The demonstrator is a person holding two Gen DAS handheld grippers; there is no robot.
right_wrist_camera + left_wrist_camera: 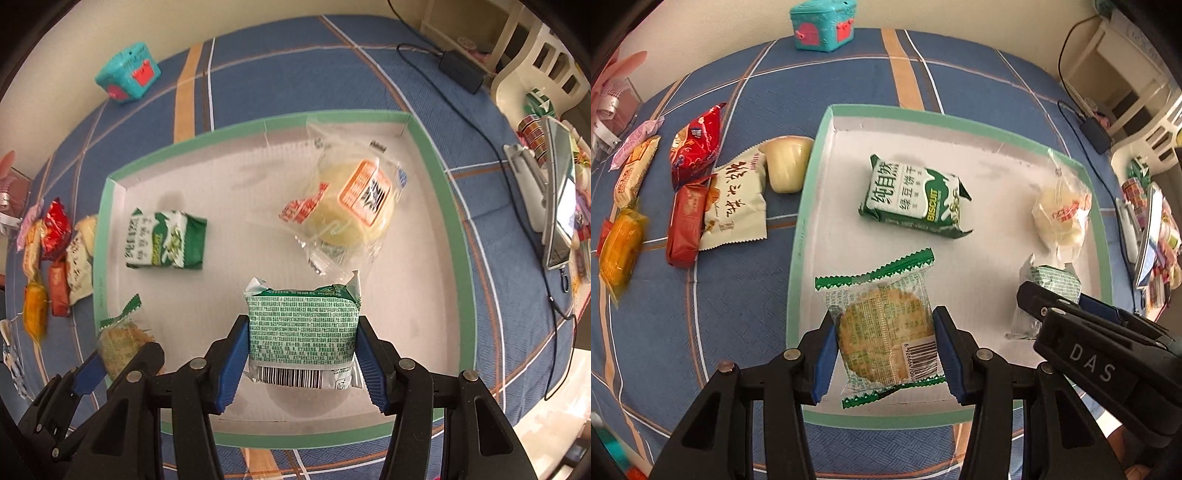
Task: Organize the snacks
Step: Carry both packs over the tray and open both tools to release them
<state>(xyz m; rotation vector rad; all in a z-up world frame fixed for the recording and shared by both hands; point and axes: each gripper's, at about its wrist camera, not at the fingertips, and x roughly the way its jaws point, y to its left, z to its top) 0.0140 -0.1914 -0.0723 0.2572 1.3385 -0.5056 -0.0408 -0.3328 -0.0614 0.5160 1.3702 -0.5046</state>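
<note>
A white tray with a green rim (798,236) (454,229) lies on a blue plaid cloth. My left gripper (885,343) is shut on a round cracker in a clear green-edged wrapper (884,325), held over the tray's near part; it also shows in the right wrist view (118,332). My right gripper (302,354) is shut on a green-printed square snack pack (303,332), also over the tray (1049,284). Inside the tray lie a green biscuit pack (916,195) (166,240) and a clear-wrapped pale bun (1062,218) (351,210).
Several snack packs lie on the cloth left of the tray: red ones (696,144), a white one (735,206), an orange one (620,251), a pale cup (785,164). A teal toy box (823,24) stands at the back. A cable and adapter (460,70) lie at the right.
</note>
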